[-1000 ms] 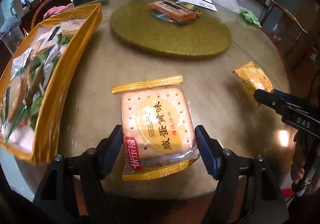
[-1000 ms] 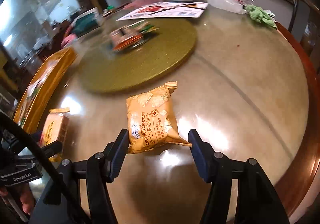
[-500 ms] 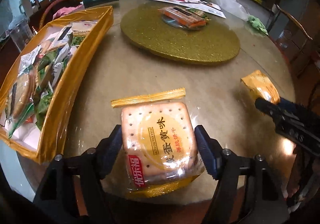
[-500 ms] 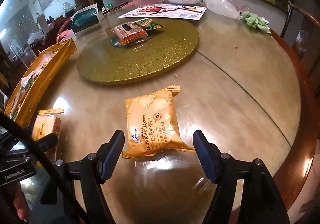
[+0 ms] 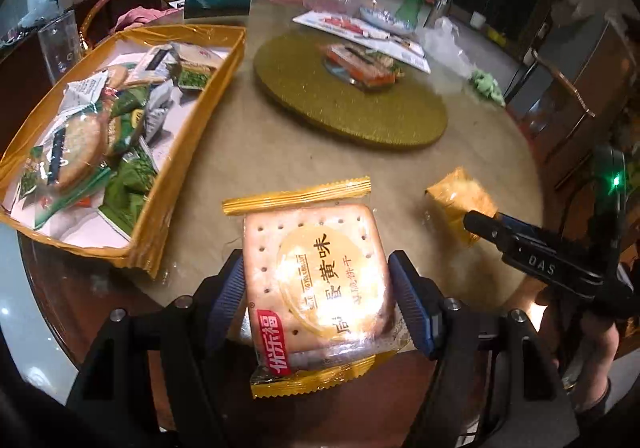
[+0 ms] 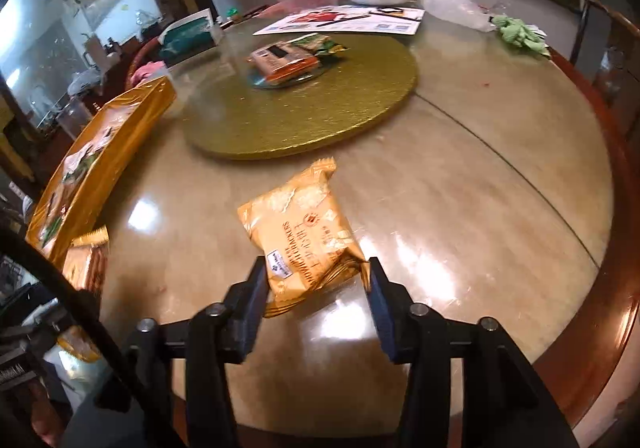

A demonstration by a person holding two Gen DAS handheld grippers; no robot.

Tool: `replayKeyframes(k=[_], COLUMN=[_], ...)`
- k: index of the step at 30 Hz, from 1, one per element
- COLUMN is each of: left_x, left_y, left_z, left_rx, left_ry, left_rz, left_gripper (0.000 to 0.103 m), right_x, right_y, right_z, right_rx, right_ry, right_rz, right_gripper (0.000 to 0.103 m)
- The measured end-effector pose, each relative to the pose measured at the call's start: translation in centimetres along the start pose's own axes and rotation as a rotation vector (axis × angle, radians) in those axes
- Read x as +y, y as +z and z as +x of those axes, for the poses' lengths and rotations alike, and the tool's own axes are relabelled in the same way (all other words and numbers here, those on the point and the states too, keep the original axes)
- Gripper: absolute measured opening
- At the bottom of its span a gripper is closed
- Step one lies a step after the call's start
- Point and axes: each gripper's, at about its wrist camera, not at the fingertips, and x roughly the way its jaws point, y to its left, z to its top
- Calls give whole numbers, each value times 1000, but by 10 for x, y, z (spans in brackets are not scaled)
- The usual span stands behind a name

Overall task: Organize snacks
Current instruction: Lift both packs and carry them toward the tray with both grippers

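My left gripper (image 5: 318, 276) is shut on a square cracker packet (image 5: 316, 268) with gold crimped ends, its pads pressed on both sides. The packet hangs just above the table's near edge. To its left stands the gold tray (image 5: 192, 152) holding several wrapped snacks. In the right wrist view my right gripper (image 6: 317, 272) is closing on an orange sandwich-cracker packet (image 6: 300, 224) that lies on the table. Both pads touch the packet's near end. The left wrist view shows that orange packet (image 5: 460, 204) with one of the right gripper's fingers (image 5: 520, 248) on it.
A round gold turntable (image 6: 300, 108) fills the table's middle, with a small plate of snack packets (image 6: 284, 60) on it. Papers, a dish, a plastic bag and a green cloth (image 6: 516, 32) lie at the far side. The wooden table rim (image 6: 600, 288) curves along the right.
The left gripper has risen with the cracker packet, and the tray now shows more fully. The right gripper's jaws have narrowed from wide apart onto the orange packet's near end.
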Motion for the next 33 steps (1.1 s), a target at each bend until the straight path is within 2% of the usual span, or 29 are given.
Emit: replayKeyframes(k=[5,8,10,11,18,23,29,31,33], left_x=[1,3,7,10,45,78,137,158,182], left_y=[5,9,12,14,33,49,67,72,80], left_z=[-13,-22,-29,-33,-57,-70,-86,-85,-77], left_rx=[-24,-42,-51,-57,-114,-167,-216,-225,-187], left_ry=[-10,-20,-26,-34,-17,13,75,86,96], left_rz=[-2,-13,-27,-35,-115,-182,-267,-294,-340], left_gripper=[72,72,72,72,72,72,72,72,72], right_x=[5,15,18,20,22,39,108,131,160], right_y=[9,12,10,9,10,25,61,72,86], right_z=[-17,-3,6,11,10,-1,-3,4,15], right_rx=[-59,-25,-14,-12,-19,-61,-87,-80,-67], right_ry=[13,8,-24,-71,-89,41,303,348,381], right_rz=[-8,-45,-64,-65,-74,-71,-151,-178,-204], right_gripper=[71,71,62,50,42,41,41,41,41])
